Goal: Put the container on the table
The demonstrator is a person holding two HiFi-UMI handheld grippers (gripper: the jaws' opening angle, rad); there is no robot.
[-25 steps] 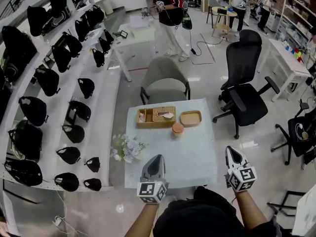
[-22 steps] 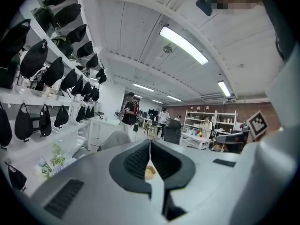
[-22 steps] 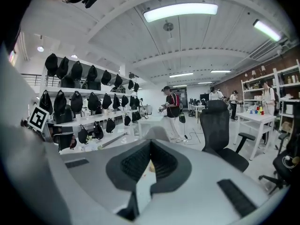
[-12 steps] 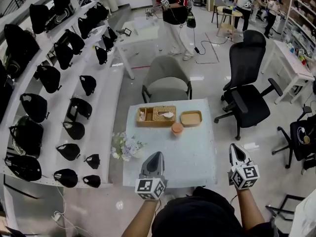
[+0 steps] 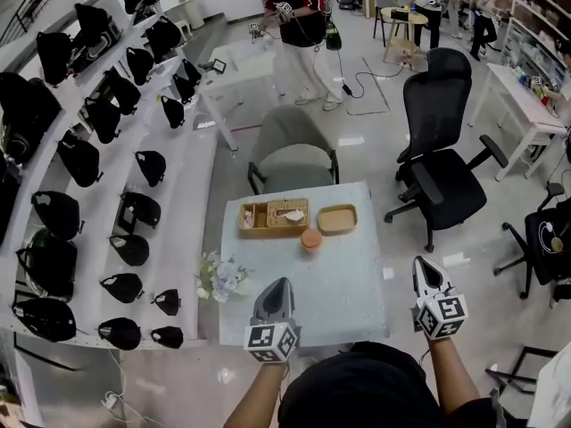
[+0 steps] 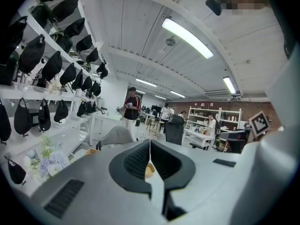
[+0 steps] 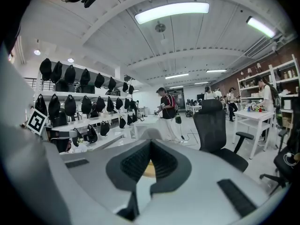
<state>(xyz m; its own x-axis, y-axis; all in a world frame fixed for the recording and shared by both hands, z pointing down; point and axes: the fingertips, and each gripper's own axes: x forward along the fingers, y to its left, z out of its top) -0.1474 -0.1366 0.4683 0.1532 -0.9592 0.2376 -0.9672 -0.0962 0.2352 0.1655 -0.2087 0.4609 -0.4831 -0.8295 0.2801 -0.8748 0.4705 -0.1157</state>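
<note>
My left gripper [image 5: 280,285] and right gripper [image 5: 422,266] stay clenched, empty, at the table's [image 5: 343,283] near end — the round orange container [image 5: 311,238] hasn't moved, still beside the wicker tray [image 5: 273,217].

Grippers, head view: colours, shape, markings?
Both look alike. The left gripper and right gripper have light grey tapered bodies, jaws lined with black ribbed pads, and a white cube with black square markers at the rear. No cables are visible.
</note>
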